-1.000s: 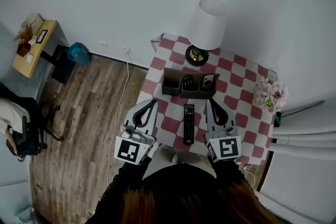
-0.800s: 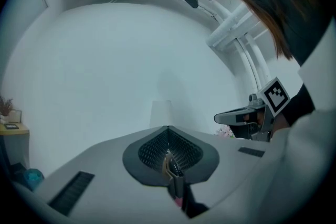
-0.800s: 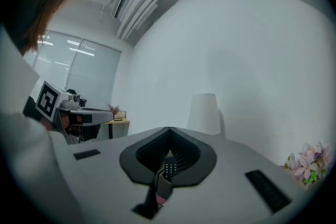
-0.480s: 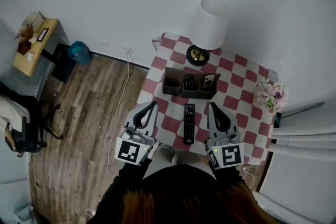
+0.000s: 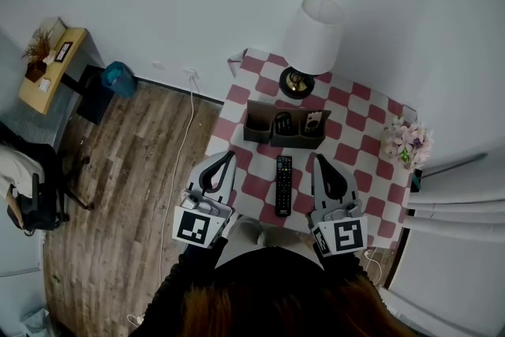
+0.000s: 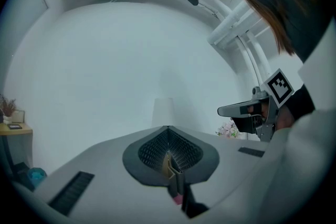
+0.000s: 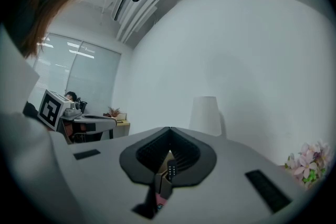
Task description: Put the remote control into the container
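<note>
On the checkered bench: remote control, flat, just before the container, seen whole from the head view. Flanking it, left hand-held gripper and right hand-held gripper: their own views show jaws closed together, empty.

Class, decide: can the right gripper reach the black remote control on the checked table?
Probably yes: the black remote control lies bare beside the shut right gripper, nothing between them; jaws must open first.
</note>
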A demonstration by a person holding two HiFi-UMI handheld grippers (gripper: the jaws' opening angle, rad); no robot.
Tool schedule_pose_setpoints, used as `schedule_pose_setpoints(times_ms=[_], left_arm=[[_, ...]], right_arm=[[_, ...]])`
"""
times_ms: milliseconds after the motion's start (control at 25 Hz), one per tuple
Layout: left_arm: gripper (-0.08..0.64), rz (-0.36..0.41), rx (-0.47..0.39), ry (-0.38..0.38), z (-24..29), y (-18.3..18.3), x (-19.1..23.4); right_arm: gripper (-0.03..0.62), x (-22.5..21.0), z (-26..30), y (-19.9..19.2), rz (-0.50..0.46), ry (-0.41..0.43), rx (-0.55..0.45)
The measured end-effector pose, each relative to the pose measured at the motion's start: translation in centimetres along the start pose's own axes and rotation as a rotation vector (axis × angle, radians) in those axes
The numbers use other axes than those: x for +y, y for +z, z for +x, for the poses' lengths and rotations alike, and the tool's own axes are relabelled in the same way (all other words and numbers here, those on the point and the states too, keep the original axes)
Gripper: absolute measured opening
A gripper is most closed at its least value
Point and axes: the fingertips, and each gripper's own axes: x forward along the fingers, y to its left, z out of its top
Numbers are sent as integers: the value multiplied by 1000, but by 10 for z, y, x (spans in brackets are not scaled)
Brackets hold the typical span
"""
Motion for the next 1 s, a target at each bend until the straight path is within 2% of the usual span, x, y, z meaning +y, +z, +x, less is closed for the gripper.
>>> schedule_pose_setpoints(times_ms=[200,360,520,680,840,1000], left_arm=[[6,5,8,4,-2,-3,2],[6,2,7,6,-2,-3,2],[6,-2,2,10,-4,-2,3],[7,-1,-2,8,-5,-1,3],[7,-6,-3,5,-6,-1,3],[7,-4,-4,4,-10,0,4]], right_arm=[[15,2,-1,-7,52,5,18],[15,5,4,-32,118,25,90],[17,7,14,-71,186,22,208],[18,11,25,-127,264,26,358],[23,17,33,-178,278,4,488],[111,25,34,-214,289,-1,605]])
